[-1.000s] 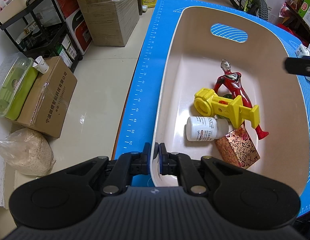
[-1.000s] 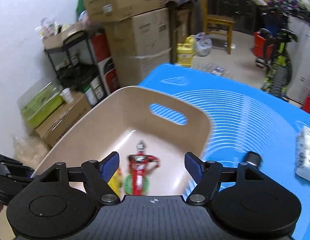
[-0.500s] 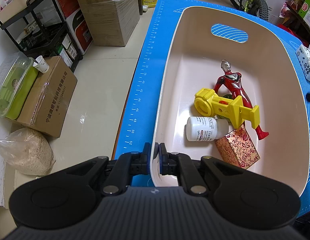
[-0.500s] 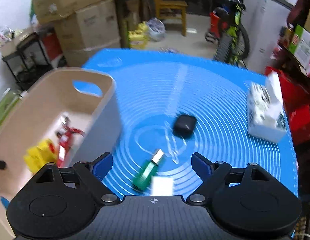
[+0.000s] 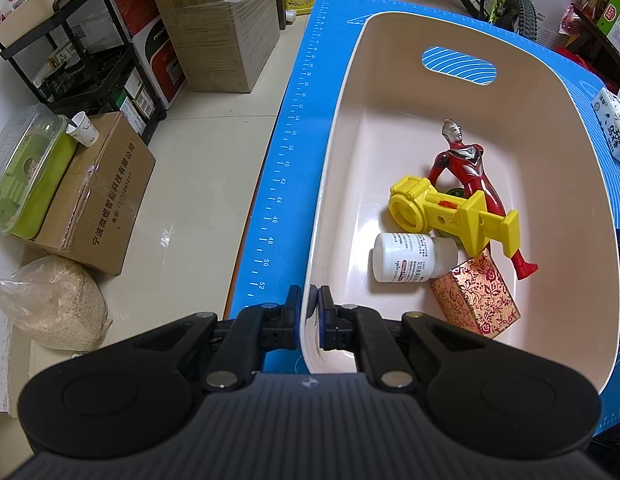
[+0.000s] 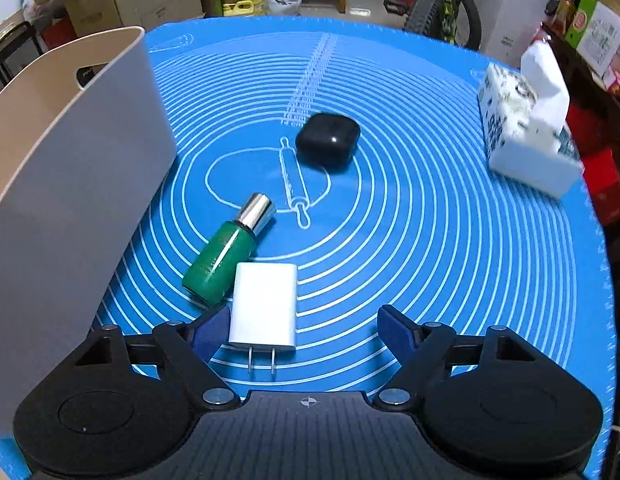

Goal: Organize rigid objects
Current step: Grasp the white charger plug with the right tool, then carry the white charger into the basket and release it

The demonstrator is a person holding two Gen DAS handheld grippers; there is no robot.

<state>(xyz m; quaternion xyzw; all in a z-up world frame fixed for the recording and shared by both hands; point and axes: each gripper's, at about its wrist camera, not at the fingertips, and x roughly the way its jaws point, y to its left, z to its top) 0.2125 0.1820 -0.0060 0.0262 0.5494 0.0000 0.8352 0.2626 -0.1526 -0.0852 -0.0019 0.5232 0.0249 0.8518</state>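
Note:
My left gripper [image 5: 309, 314] is shut on the near rim of the beige bin [image 5: 334, 152]. The bin holds a red figure [image 5: 472, 168], a yellow toy [image 5: 450, 216], a white bottle [image 5: 406, 258] and a patterned red-gold box [image 5: 480, 300]. My right gripper [image 6: 306, 330] is open and low over the blue mat [image 6: 430, 220]. A white charger [image 6: 264, 304] lies between its fingers, close to the left one. A green bottle [image 6: 222, 256] lies just beyond it on the left, and a black case [image 6: 328, 140] further away. The bin's outer wall [image 6: 78, 184] stands at the left.
A tissue pack [image 6: 522, 128] sits at the mat's far right; it also shows in the left wrist view [image 5: 614, 128]. Cardboard boxes [image 5: 214, 24], a black rack [image 5: 82, 64] and a bag of grain [image 5: 54, 304] stand on the floor left of the table.
My right gripper has swung from above the bin to the right and down over the mat, and now the white charger lies between its open fingers. The left gripper has not moved.

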